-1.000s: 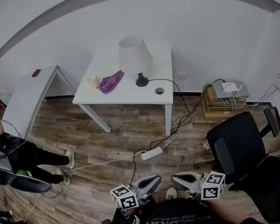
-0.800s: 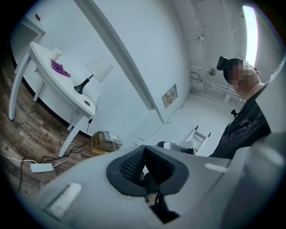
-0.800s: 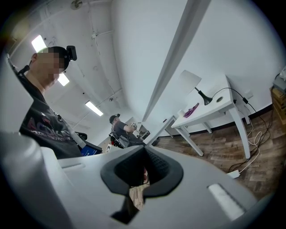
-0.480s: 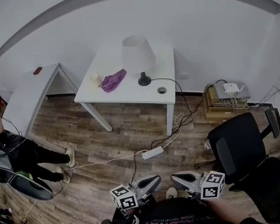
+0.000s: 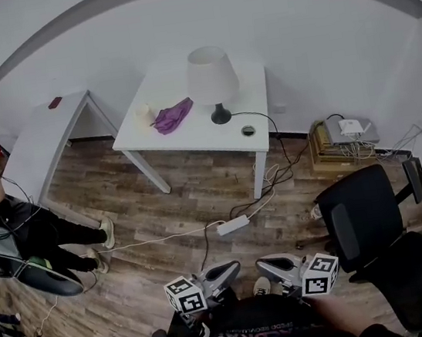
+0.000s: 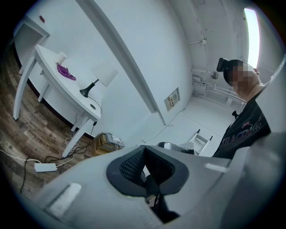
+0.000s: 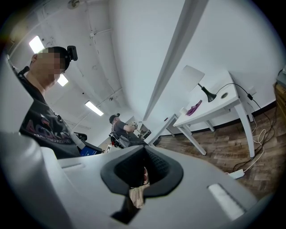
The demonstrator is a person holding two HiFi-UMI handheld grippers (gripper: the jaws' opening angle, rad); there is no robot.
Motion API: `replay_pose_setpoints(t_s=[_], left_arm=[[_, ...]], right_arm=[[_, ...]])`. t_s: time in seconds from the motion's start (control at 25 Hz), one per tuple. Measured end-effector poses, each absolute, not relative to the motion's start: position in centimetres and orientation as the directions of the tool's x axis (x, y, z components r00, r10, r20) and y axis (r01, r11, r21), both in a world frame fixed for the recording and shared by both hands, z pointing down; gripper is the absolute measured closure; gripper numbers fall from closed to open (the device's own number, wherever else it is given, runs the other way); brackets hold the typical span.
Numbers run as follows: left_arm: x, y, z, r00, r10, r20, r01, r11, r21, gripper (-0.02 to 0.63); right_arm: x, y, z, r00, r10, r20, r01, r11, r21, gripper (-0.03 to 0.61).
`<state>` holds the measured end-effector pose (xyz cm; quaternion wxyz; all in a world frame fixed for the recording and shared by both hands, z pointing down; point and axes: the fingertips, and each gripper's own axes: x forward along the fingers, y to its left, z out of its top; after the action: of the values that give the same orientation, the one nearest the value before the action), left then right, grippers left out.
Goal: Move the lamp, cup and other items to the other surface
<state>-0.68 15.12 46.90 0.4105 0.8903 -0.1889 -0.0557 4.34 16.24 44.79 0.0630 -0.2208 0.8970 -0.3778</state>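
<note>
A white table (image 5: pixel 191 139) stands across the room. On it are a lamp (image 5: pixel 212 79) with a white shade and black base, a purple cloth (image 5: pixel 172 116) and a small pale cup (image 5: pixel 141 117). Both grippers are held low and close to my body, far from the table. My left gripper (image 5: pixel 229 269) and right gripper (image 5: pixel 265 264) are shut with nothing in them. The left gripper view shows the lamp (image 6: pixel 100 77), cloth (image 6: pixel 66 71) and cup (image 6: pixel 60 57) beyond the shut left gripper (image 6: pixel 143 150). In the right gripper view, the lamp (image 7: pixel 195 78) and cloth (image 7: pixel 194 108) lie past the shut right gripper (image 7: pixel 144 150).
A second white table (image 5: pixel 51 136) stands left of the first, with a small dark red thing (image 5: pixel 54 102) on it. A black office chair (image 5: pixel 362 216) is near my right. A power strip (image 5: pixel 233 224) and cables lie on the wood floor. A person (image 5: pixel 17 230) sits at the left.
The table and lamp have drifted slightly right in the head view. Both grippers stay shut and low, in the same spot in the picture.
</note>
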Motion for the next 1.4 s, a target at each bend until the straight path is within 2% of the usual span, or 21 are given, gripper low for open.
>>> replay_pose_setpoints(t_s=[0.56,1.4], left_arm=[[-7.1,9.4,47.3,0.938,-0.346,0.004,-0.227,-0.606,0.763,0.618],[-20.2,0.3,49.0,0.936,-0.351,0.016,-0.225,-0.564,0.795,0.618]], right_arm=[[-1.2,10.7,44.5,-0.852,-0.514,0.096,-0.430,0.583,-0.690,0.575],[-11.5,-1.4,45.7,-0.774,-0.616,0.144,-0.534,0.514,-0.672,0.535]])
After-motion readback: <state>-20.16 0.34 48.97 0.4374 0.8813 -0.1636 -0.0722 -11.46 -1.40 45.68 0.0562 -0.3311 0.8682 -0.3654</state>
